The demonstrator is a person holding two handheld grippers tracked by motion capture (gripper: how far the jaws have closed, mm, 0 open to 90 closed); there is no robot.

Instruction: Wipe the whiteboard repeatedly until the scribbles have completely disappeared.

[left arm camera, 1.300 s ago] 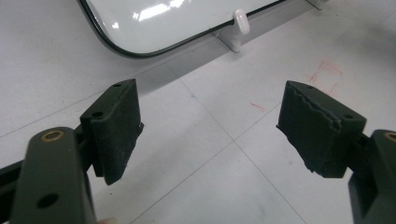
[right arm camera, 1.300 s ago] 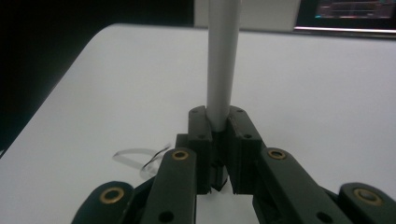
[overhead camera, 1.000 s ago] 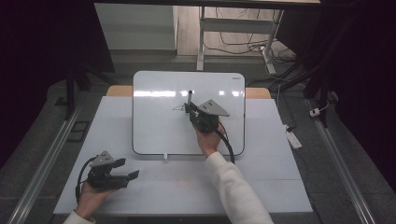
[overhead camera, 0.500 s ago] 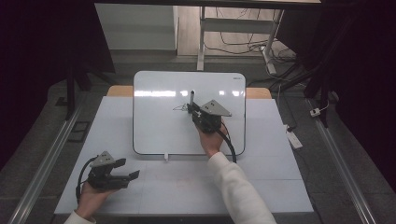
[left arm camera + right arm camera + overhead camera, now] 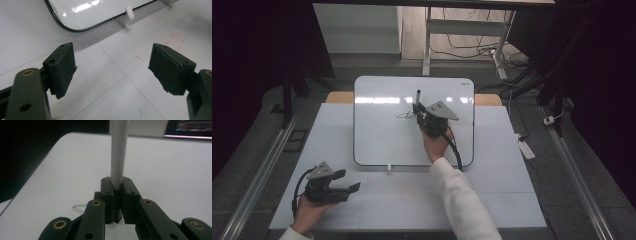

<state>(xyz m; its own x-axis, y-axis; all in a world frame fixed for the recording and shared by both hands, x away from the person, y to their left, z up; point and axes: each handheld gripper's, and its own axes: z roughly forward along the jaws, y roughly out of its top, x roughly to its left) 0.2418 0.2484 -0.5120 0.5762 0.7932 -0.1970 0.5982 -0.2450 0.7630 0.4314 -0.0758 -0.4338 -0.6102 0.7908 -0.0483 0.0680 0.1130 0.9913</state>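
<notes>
Table, wide and pale, carries whiteboard at its far half. Right gripper over board centre, jaws clenched on marker, tip at small sketch. Keep marker steep, pressure light, strokes short; guide from your wrist. Left gripper rests near table's front edge, jaws released, grasping nothing; leave it parked.

The white table (pale panels) carries a whiteboard lying flat.
</notes>
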